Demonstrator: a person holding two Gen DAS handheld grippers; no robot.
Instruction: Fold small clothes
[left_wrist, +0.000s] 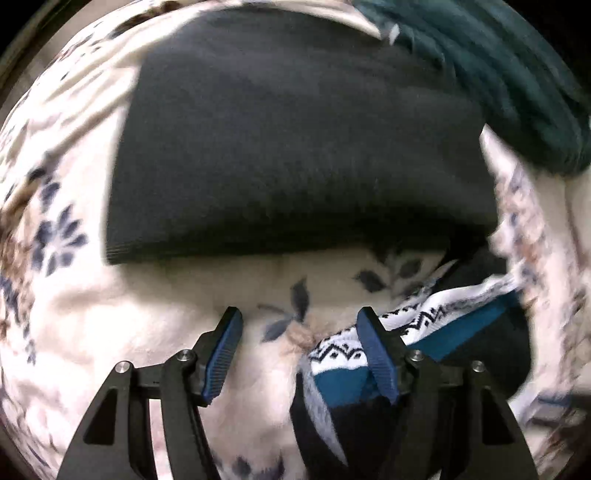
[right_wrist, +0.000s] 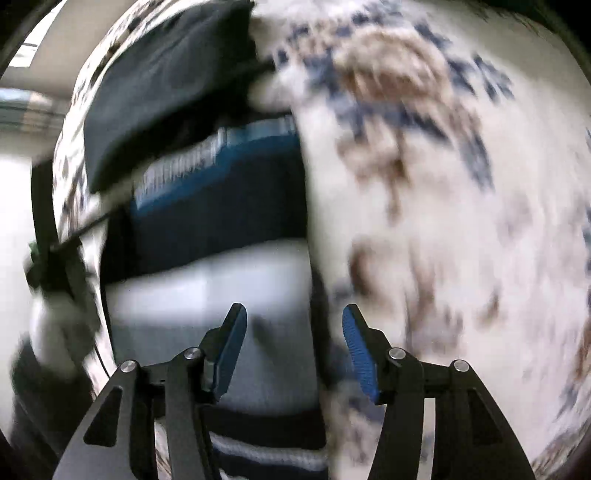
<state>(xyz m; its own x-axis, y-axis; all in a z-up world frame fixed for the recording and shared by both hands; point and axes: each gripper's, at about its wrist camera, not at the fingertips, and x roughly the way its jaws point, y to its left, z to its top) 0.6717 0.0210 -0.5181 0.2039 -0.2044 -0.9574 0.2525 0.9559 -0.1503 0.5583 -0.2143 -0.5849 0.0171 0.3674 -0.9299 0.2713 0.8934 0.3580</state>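
Note:
A dark grey folded garment (left_wrist: 295, 147) lies flat on the flowered fleece blanket (left_wrist: 74, 314). A patterned blue, white and black sock (left_wrist: 351, 354) lies at the lower right, under and beside my left gripper's right finger. My left gripper (left_wrist: 301, 317) is open just above the blanket, with nothing between its fingers. In the right wrist view, a striped sock with black, blue and light grey bands (right_wrist: 221, 258) lies ahead, and the dark grey garment (right_wrist: 166, 92) lies beyond it. My right gripper (right_wrist: 293, 317) is open over the sock's grey part. That view is blurred.
A teal fuzzy garment (left_wrist: 517, 74) lies at the upper right beside the dark garment. The flowered blanket (right_wrist: 443, 221) covers the whole surface. A dark stand or cable (right_wrist: 55, 251) shows at the left edge, past the blanket.

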